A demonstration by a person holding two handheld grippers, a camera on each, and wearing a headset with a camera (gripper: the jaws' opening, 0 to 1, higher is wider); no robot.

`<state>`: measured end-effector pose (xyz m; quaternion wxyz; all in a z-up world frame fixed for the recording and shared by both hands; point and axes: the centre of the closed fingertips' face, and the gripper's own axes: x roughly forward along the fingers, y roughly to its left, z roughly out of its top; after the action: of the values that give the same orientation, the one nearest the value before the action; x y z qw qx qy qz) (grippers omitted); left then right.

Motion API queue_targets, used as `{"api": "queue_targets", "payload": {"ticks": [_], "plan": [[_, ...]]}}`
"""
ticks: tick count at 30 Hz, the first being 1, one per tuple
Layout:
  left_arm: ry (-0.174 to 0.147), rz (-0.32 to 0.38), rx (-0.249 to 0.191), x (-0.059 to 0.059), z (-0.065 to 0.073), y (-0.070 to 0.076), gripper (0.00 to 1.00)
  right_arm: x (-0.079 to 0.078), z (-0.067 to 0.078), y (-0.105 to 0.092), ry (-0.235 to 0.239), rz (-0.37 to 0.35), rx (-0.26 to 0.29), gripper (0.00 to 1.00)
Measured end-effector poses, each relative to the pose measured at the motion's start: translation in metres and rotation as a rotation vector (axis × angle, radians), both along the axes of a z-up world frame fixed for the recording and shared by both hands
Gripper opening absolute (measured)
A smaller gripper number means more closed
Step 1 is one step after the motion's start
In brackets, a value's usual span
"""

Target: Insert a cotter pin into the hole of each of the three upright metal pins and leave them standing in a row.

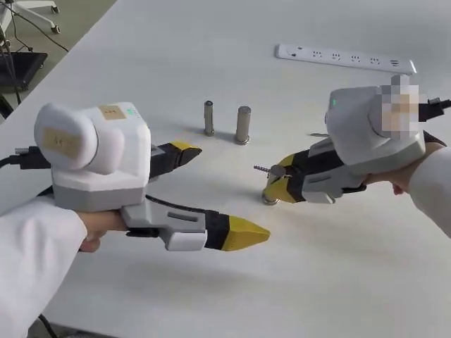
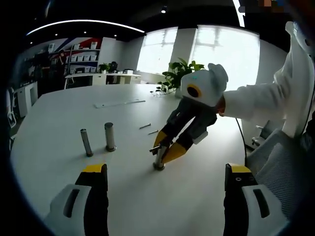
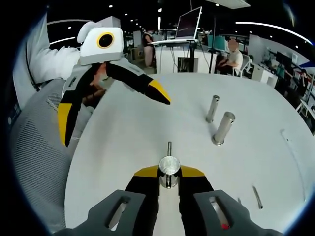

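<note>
My right gripper (image 1: pixel 280 179) is shut on the top of a short metal pin (image 1: pixel 270 199) that stands on the white table. A cotter pin (image 1: pixel 261 169) sticks out through that pin's hole, on the side away from the jaws. In the right gripper view the metal pin (image 3: pixel 169 165) sits between my jaws, and the cotter pin (image 3: pixel 169 148) points straight ahead. Two more metal pins stand upright behind it, a thin one (image 1: pixel 208 117) and a thicker one (image 1: pixel 243 124). My left gripper (image 1: pixel 222 190) hovers open to the left, holding nothing.
A white power strip (image 1: pixel 345 58) lies at the far side of the table. Two loose cotter pins (image 2: pixel 145 126) lie on the table behind the right gripper. White sleeves (image 1: pixel 28 260) enter from both lower corners. Office desks and a person sit in the background.
</note>
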<state>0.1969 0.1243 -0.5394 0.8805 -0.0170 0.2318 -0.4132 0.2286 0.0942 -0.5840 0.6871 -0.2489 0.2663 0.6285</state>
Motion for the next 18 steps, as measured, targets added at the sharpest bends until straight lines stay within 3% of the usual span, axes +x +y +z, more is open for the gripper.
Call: {"api": "queue_targets", "payload": {"ticks": [5, 10, 15, 18], "plan": [[0.011, -0.01, 0.008, -0.001, -0.004, -0.002, 0.99, 0.01, 0.002, -0.001, -0.03, 0.074, -0.006, 0.08], [0.028, -0.013, 0.009, -0.002, -0.008, -0.003, 0.99, 0.025, 0.005, -0.002, -0.018, 0.073, 0.009, 0.08], [0.04, -0.025, 0.01, -0.004, -0.012, -0.006, 0.99, 0.032, -0.001, -0.008, -0.015, 0.094, -0.016, 0.08], [0.045, -0.029, 0.007, -0.006, -0.012, -0.008, 0.99, 0.033, 0.0, -0.008, -0.007, 0.099, -0.003, 0.08]]}}
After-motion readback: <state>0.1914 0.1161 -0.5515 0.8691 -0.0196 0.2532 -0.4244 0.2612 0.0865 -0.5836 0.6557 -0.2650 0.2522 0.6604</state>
